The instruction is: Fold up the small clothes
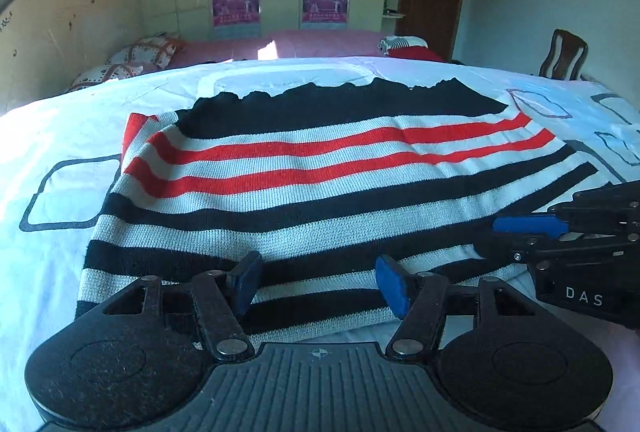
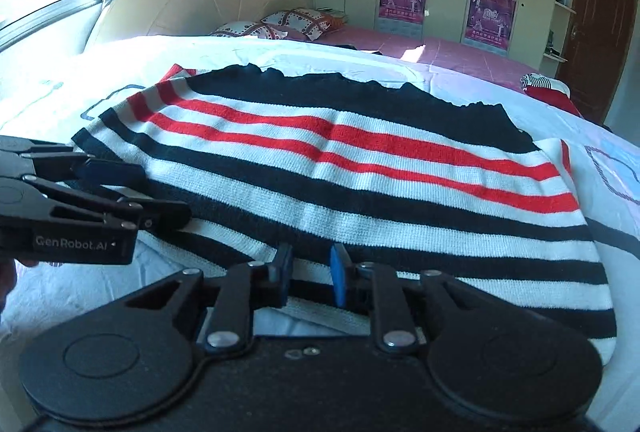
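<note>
The striped sweater [image 1: 304, 184] lies flat on the white sheet [image 1: 52, 112] of the bed. The left gripper [image 1: 318, 286] stands spread wide over the near hem. The right gripper [image 2: 310, 274] is narrowed around that hem, not fully closed. Risk: an uneven pinch would drag the knit askew.

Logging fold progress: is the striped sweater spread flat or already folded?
Partly folded: the striped sweater lies flat on the bed sheet, but a striped flap doubles over its left edge.
</note>
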Action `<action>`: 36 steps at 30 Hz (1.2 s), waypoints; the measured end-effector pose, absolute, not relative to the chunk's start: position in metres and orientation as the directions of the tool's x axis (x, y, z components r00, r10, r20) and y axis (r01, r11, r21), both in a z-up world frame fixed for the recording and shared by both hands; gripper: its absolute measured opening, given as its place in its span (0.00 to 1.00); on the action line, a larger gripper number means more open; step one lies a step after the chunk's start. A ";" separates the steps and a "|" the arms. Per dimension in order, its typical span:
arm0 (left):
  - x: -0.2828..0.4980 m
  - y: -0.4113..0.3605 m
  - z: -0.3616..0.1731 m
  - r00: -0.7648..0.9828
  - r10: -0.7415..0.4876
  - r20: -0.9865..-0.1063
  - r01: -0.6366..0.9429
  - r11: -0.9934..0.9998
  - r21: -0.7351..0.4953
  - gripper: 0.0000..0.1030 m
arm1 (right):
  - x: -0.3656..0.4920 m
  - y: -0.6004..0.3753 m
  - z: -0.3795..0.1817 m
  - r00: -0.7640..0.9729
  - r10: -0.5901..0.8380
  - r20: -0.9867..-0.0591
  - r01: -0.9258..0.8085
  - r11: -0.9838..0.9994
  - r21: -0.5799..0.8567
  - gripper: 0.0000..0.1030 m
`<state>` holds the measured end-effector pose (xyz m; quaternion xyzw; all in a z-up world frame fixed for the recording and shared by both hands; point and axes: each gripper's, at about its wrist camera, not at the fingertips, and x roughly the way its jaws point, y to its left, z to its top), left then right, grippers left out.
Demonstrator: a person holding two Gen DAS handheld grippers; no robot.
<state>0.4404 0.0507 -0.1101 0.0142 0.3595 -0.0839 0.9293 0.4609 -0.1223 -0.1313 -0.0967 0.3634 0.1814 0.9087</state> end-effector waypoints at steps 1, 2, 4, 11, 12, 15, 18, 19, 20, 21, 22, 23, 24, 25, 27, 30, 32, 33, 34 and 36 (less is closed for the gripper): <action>0.438 0.056 -0.107 0.737 -0.143 -0.661 0.148 0.988 -0.048 0.61 | 0.460 -0.122 -0.130 0.661 0.257 -0.705 -0.407 0.912 -0.050 0.21; 0.439 0.063 -0.107 0.733 -0.123 -0.669 0.119 0.992 -0.051 0.60 | 0.460 -0.123 -0.128 0.657 0.257 -0.709 -0.415 0.908 -0.055 0.20; 0.437 0.081 -0.113 0.728 -0.138 -0.671 0.101 0.990 -0.094 0.60 | 0.458 -0.133 -0.129 0.663 0.240 -0.709 -0.407 0.910 -0.073 0.18; 0.413 0.123 -0.119 0.743 -0.106 -0.660 0.057 0.994 -0.095 0.60 | 0.455 -0.259 -0.130 0.712 -0.021 -0.701 -0.071 0.992 -0.101 0.16; 0.413 0.124 -0.119 0.744 -0.108 -0.659 0.063 0.994 -0.092 0.60 | 0.452 -0.278 -0.131 0.710 0.041 -0.703 -0.076 0.997 -0.018 0.14; 0.416 0.116 -0.110 0.746 -0.076 -0.662 0.039 0.997 -0.070 0.60 | 0.451 -0.276 -0.125 0.697 0.045 -0.715 -0.106 0.993 -0.041 0.13; 0.413 0.114 -0.102 0.772 -0.051 -0.633 0.003 0.997 -0.076 0.61 | 0.439 -0.261 -0.112 0.746 0.065 -0.662 -0.129 0.991 -0.048 0.24; 0.416 0.116 -0.107 0.755 -0.032 -0.655 -0.020 0.997 -0.071 0.60 | 0.438 -0.257 -0.112 0.745 0.078 -0.662 -0.139 0.990 -0.040 0.22; 0.420 0.120 -0.114 0.736 -0.032 -0.676 -0.031 0.996 -0.082 0.60 | 0.441 -0.255 -0.120 0.722 0.059 -0.690 -0.133 0.990 -0.054 0.22; 0.418 0.123 -0.119 0.747 -0.037 -0.664 -0.029 0.996 -0.089 0.60 | 0.446 -0.255 -0.131 0.690 0.027 -0.723 -0.115 0.991 -0.072 0.22; 0.419 0.121 -0.119 0.745 -0.030 -0.666 -0.028 0.997 -0.076 0.60 | 0.446 -0.259 -0.135 0.709 0.036 -0.705 -0.100 0.994 -0.049 0.22; 0.420 0.117 -0.116 0.736 -0.016 -0.676 -0.029 0.998 -0.055 0.60 | 0.445 -0.261 -0.133 0.704 0.041 -0.709 -0.086 0.996 -0.029 0.22; 0.420 0.114 -0.112 0.732 -0.007 -0.681 -0.032 0.998 -0.045 0.60 | 0.447 -0.261 -0.131 0.698 0.036 -0.715 -0.080 0.996 -0.027 0.22; 0.419 0.112 -0.109 0.736 -0.004 -0.676 -0.035 0.998 -0.043 0.61 | 0.446 -0.258 -0.126 0.699 0.031 -0.714 -0.078 0.996 -0.033 0.22; 0.419 0.112 -0.110 0.734 0.001 -0.679 -0.044 0.998 -0.046 0.61 | 0.444 -0.253 -0.118 0.720 0.046 -0.692 -0.097 0.995 -0.035 0.22; 0.420 0.109 -0.117 0.729 0.013 -0.684 -0.048 0.998 -0.033 0.61 | 0.447 -0.249 -0.122 0.712 0.052 -0.700 -0.107 0.994 -0.034 0.23; 0.422 0.106 -0.118 0.728 0.025 -0.685 -0.047 0.999 -0.014 0.61 | 0.452 -0.252 -0.131 0.691 0.039 -0.722 -0.087 0.996 -0.029 0.23; 0.422 0.105 -0.118 0.727 0.029 -0.686 -0.048 0.999 -0.009 0.61 | 0.453 -0.251 -0.130 0.687 0.037 -0.726 -0.084 0.996 -0.029 0.23; 0.422 0.105 -0.118 0.726 0.030 -0.687 -0.048 0.999 -0.008 0.61 | 0.453 -0.249 -0.129 0.684 0.033 -0.729 -0.086 0.996 -0.035 0.24; 0.422 0.106 -0.118 0.727 0.028 -0.686 -0.050 0.999 -0.013 0.61 | 0.453 -0.249 -0.129 0.683 0.033 -0.730 -0.093 0.995 -0.042 0.24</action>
